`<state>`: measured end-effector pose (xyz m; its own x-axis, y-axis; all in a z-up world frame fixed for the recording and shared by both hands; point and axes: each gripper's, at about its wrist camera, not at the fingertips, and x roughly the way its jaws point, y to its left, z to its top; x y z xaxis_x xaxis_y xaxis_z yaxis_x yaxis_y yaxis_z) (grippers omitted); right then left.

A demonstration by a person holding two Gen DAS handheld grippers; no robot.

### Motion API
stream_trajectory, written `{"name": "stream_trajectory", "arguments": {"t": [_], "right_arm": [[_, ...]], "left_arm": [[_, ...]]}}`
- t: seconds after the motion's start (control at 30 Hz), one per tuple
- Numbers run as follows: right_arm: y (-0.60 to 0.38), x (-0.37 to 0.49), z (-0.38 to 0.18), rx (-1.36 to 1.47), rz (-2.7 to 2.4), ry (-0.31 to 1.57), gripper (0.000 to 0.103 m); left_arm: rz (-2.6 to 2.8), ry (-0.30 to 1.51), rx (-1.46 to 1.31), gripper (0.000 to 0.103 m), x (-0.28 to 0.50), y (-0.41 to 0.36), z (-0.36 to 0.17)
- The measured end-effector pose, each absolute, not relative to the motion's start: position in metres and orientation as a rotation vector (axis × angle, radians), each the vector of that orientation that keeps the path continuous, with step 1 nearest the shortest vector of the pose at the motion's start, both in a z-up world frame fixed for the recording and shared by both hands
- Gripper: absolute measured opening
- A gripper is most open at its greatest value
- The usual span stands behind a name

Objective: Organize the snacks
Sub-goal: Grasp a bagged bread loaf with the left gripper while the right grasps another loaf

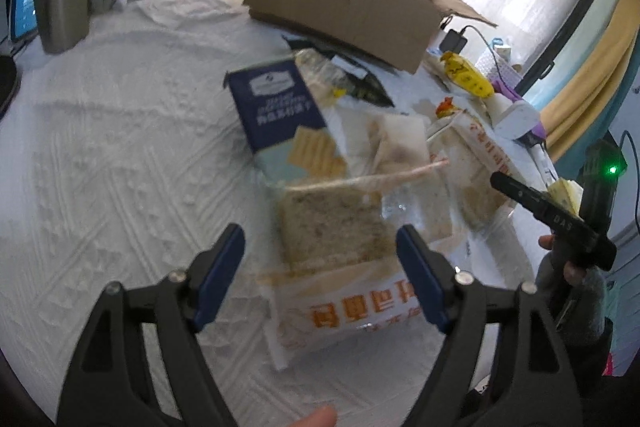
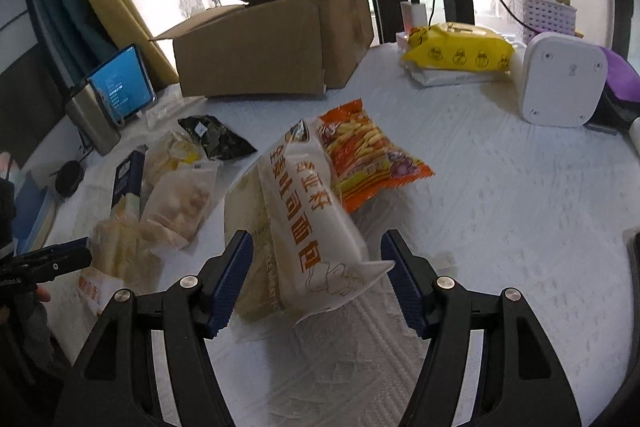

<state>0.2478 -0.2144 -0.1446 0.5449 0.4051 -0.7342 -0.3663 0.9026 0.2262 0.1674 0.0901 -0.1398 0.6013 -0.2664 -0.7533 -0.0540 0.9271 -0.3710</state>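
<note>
White textured tablecloth (image 2: 500, 207), cardboard box (image 2: 256, 55) at the back; both grippers spread, left gripper (image 1: 320, 267) and right gripper (image 2: 316, 277) each with a bread bag (image 2: 308, 223) between its fingers.

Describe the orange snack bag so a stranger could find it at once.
Start at the open cardboard box at the back of the white table. In front of it lies the orange snack bag, against the white bread bag. It alone is bright orange, with yellow sticks pictured.

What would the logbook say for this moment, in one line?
left tool: open over bread bag | right tool: open around toast bag | cardboard box: open
</note>
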Motion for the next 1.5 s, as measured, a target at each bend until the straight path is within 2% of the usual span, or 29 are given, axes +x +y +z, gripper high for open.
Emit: {"name": "stream_trajectory", "arguments": {"t": [0.17,0.4,0.43,0.47,0.53,0.77,1.17,1.5], "right_arm": [[-0.209,0.248,-0.152,0.038,0.483,0.908,0.067],[-0.203,0.241,-0.148,0.061,0.547,0.896,0.048],[-0.202,0.24,-0.147,0.059,0.553,0.891,0.045],[-0.201,0.237,-0.145,0.056,0.56,0.882,0.043],[-0.199,0.234,-0.141,0.047,0.579,0.871,0.039],[-0.19,0.225,-0.121,0.016,0.615,0.823,0.028],[-0.198,0.219,-0.089,0.003,0.603,0.745,0.023],[-0.204,0.223,-0.076,0.017,0.587,0.714,0.023]], "left_arm": [[-0.141,0.932,-0.397,0.082,0.166,0.088,-0.147],[-0.169,0.926,-0.399,0.081,0.164,0.076,-0.147],[-0.182,0.927,-0.389,0.072,0.163,0.072,-0.146],[-0.198,0.935,-0.394,0.058,0.162,0.068,-0.146],[-0.235,0.935,-0.407,0.049,0.16,0.061,-0.145],[-0.288,0.875,-0.341,0.032,0.152,0.041,-0.122],[-0.311,0.799,-0.294,0.022,0.15,0.039,-0.09],[-0.298,0.737,-0.237,0.021,0.154,0.036,-0.069]]}}
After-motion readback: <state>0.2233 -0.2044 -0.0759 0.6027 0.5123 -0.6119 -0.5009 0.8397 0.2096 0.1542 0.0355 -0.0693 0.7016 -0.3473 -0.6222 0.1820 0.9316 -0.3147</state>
